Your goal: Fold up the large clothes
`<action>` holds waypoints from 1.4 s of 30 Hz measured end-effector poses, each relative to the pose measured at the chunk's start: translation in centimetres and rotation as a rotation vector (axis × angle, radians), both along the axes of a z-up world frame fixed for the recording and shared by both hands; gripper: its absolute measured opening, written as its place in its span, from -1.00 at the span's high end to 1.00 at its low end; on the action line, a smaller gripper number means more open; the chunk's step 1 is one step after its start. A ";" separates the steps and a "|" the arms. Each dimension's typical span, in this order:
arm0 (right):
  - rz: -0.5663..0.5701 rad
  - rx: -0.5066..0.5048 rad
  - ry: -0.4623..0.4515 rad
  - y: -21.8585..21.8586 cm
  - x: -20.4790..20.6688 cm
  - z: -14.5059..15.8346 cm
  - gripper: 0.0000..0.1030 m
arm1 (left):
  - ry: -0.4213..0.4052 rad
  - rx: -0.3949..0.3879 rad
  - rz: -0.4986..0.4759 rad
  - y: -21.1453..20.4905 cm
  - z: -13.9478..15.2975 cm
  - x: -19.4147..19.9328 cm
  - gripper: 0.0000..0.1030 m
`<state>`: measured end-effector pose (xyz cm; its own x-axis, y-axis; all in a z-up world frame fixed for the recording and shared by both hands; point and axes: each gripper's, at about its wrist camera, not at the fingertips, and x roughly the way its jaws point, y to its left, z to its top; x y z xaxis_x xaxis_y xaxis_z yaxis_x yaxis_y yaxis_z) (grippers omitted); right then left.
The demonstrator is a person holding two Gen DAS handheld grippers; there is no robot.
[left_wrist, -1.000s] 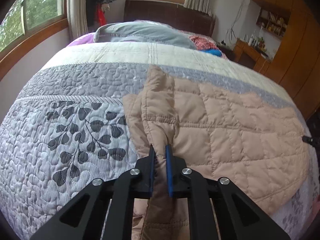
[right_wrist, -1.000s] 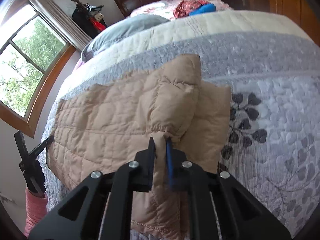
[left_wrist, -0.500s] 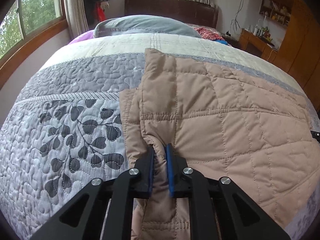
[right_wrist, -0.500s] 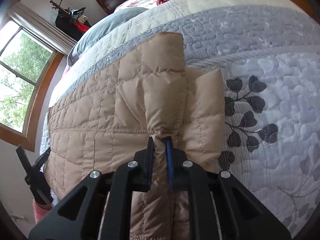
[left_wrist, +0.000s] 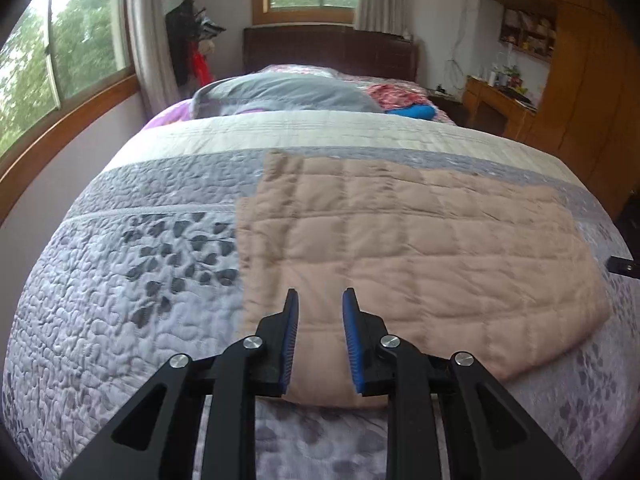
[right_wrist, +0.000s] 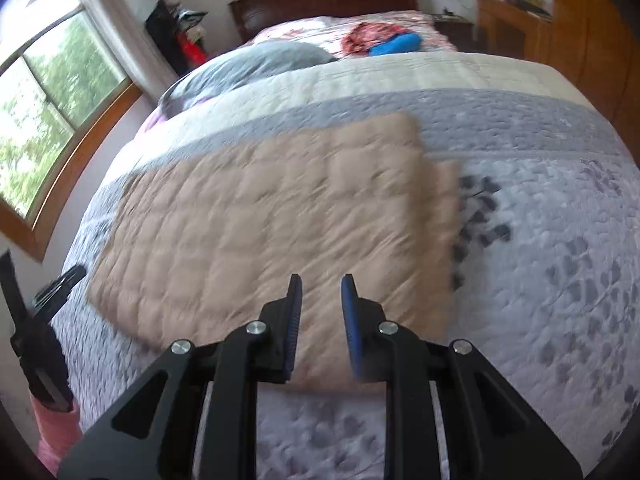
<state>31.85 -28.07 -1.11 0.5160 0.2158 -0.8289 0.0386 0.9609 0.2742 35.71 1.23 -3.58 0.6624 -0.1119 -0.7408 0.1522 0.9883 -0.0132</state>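
Note:
A tan quilted jacket (left_wrist: pixel 420 248) lies folded flat across the bed's quilt (left_wrist: pixel 120 288). In the left wrist view my left gripper (left_wrist: pixel 320 300) hovers above the jacket's near left edge, its jaws opening with nothing between the blue pads. In the right wrist view the same jacket (right_wrist: pixel 272 216) lies blurred, and my right gripper (right_wrist: pixel 320 286) hangs over its near right edge, jaws also opening and holding nothing. The other gripper (right_wrist: pixel 32 320) shows at the far left of the right wrist view, beside a pink sleeve (right_wrist: pixel 56 428).
A grey pillow (left_wrist: pixel 288 92) and red and blue clothes (left_wrist: pixel 404 102) lie at the head of the bed by the dark headboard (left_wrist: pixel 328 52). Windows run along the left wall. A wooden desk and wardrobe (left_wrist: pixel 576 88) stand on the right.
Both grippers let go of the jacket fabric they were pinching and pulled back and up. The jacket now lies flat on the quilt and the jaws stand apart.

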 end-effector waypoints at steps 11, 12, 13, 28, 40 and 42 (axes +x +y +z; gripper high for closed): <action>0.014 -0.081 0.078 4.5 -0.5 -4.8 0.59 | 0.075 0.071 -0.084 -5.2 -5.1 -0.7 0.55; 0.014 -0.084 0.088 4.6 -0.5 -5.4 0.59 | 0.083 0.072 -0.086 -5.2 -5.4 -0.7 0.55; 0.015 -0.086 0.105 4.6 -0.4 -6.2 0.60 | 0.095 0.070 -0.090 -5.3 -5.8 -0.6 0.55; 0.012 -0.118 0.054 5.0 -0.9 -8.5 0.63 | 0.089 0.065 -0.114 -4.9 -7.3 -0.3 0.55; 0.053 -0.065 -0.005 3.8 -2.6 -5.9 0.33 | 0.038 0.087 -0.111 -4.7 -5.4 -2.1 0.37; 0.050 -0.082 -0.038 3.4 -3.1 -4.6 0.21 | 0.006 0.108 -0.112 -4.5 -4.6 -2.6 0.24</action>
